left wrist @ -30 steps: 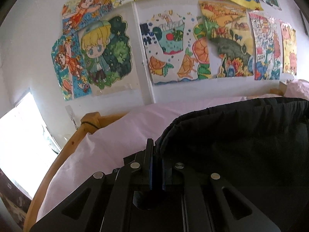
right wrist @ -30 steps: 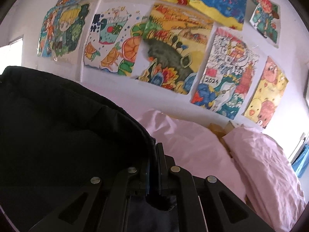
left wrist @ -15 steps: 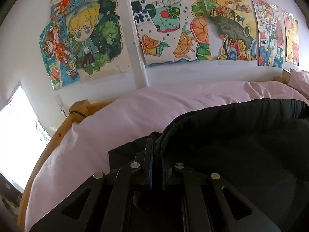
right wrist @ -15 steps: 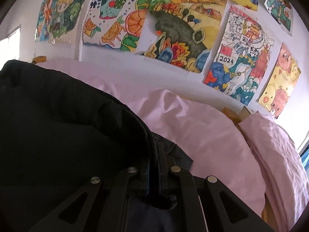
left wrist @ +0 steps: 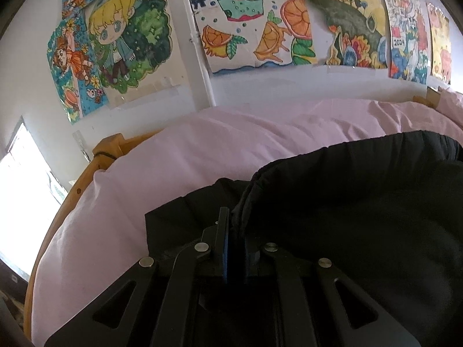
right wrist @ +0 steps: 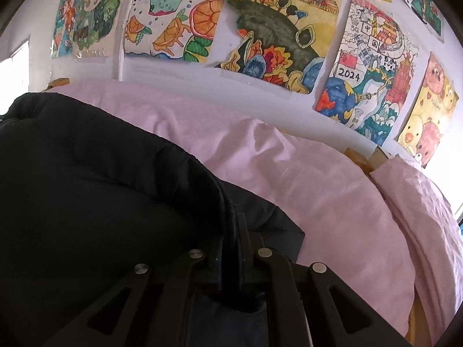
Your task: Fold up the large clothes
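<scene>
Over the pink bed (left wrist: 202, 156), we have lowered the black jacket (left wrist: 361, 202), both grippers (left wrist: 233, 225) (right wrist: 235, 231) pinching its edge, fold nearly laid.

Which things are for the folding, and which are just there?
For the folding:
black coat
left gripper
right gripper
Both sets of jaws are shut on the coat.

Just there:
pink sheet
drawings
pillow
wooden bed frame

black garment (left wrist: 361, 202) lowered toward pink bedsheet (left wrist: 173, 159), lower layer corner newly visible, wall drawings (right wrist: 275, 29) risen in frame
</scene>
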A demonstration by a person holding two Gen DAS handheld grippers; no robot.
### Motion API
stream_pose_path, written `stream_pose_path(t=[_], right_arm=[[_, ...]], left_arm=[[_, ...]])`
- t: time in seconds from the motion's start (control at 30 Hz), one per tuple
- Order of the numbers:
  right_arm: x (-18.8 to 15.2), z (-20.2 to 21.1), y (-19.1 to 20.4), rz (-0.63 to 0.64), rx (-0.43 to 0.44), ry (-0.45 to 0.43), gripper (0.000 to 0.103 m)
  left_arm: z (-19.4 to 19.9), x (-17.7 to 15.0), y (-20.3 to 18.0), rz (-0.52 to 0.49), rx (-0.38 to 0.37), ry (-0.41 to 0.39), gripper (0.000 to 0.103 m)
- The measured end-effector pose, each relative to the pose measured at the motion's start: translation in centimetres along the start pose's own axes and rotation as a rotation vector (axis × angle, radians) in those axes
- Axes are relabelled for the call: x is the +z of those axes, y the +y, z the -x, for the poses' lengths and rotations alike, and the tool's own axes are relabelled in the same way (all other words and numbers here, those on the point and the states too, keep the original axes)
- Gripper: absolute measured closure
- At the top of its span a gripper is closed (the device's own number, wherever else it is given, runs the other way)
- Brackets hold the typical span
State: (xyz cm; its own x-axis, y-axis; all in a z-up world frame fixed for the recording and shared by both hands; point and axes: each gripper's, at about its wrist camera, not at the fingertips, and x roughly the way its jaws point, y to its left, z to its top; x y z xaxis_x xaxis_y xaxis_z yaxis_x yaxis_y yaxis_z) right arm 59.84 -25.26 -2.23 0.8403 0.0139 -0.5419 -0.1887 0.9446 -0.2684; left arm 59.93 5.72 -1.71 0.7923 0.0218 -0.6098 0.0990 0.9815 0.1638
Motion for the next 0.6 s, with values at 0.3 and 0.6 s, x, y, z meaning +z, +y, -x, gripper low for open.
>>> stream_pose_path(t=[0.3, 0.6], right_arm=[[-0.1, -1.2, -0.2, -0.009, 0.012, 0.017, 0.09], [0.2, -0.8, -1.4, -0.036, 0.052, 0.017, 0.078]], left_arm=[[-0.7, -0.1, 0.4, 0.02, -0.024, 0.022, 0.09], [0.7, -0.1, 4.8, 0.235, -0.062, -0.005, 0.024]])
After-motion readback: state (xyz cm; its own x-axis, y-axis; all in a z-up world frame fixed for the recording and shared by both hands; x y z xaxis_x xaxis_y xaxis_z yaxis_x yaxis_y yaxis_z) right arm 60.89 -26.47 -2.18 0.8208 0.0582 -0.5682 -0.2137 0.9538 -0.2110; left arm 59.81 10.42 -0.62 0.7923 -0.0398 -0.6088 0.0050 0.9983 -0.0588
